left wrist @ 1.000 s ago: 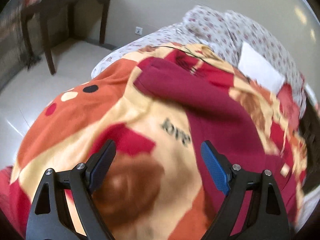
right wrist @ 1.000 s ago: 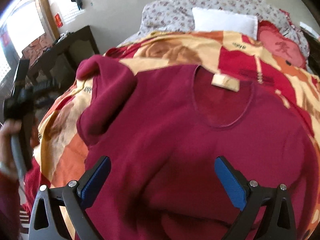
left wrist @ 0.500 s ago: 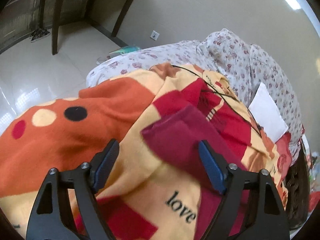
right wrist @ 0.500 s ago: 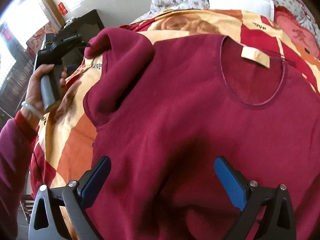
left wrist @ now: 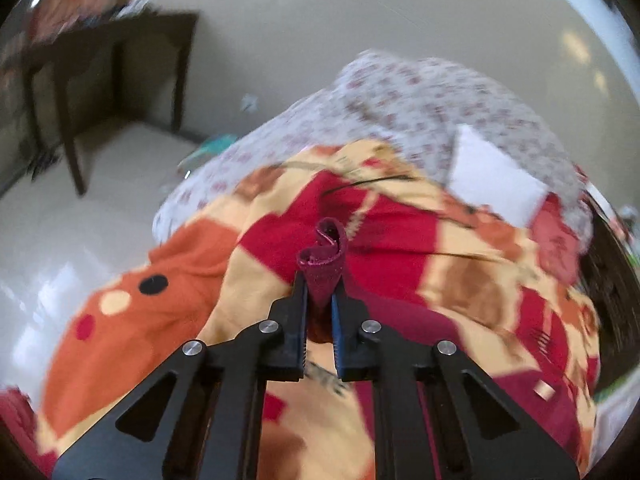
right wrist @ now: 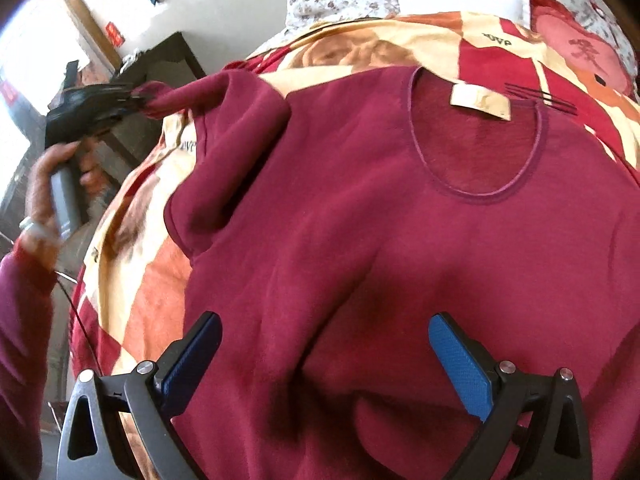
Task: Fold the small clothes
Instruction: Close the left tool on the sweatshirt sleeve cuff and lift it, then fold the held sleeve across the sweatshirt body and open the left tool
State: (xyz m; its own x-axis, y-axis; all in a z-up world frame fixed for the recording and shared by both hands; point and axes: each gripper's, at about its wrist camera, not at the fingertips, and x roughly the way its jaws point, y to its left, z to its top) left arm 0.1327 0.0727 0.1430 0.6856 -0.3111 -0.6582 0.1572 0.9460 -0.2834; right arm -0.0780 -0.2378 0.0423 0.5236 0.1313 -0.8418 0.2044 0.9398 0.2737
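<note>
A maroon long-sleeved shirt (right wrist: 400, 220) lies flat on a patterned blanket (right wrist: 148, 292), neck hole and beige label (right wrist: 480, 102) facing up. My left gripper (left wrist: 320, 284) is shut on the cuff of the shirt's left sleeve (left wrist: 326, 256); in the right wrist view it (right wrist: 138, 100) holds that sleeve (right wrist: 208, 88) stretched and lifted off the blanket. My right gripper (right wrist: 324, 340) is open and empty, hovering over the shirt's lower body.
The blanket (left wrist: 460, 264) covers a bed with floral bedding (left wrist: 420, 112) and a white pillow (left wrist: 492, 184) at the far end. A dark wooden table (left wrist: 120, 52) stands on the pale floor (left wrist: 60, 220) left of the bed.
My left gripper has closed on the sleeve cuff and lifted it, pulling the sleeve out sideways. The right gripper has stayed open over the shirt's body.
</note>
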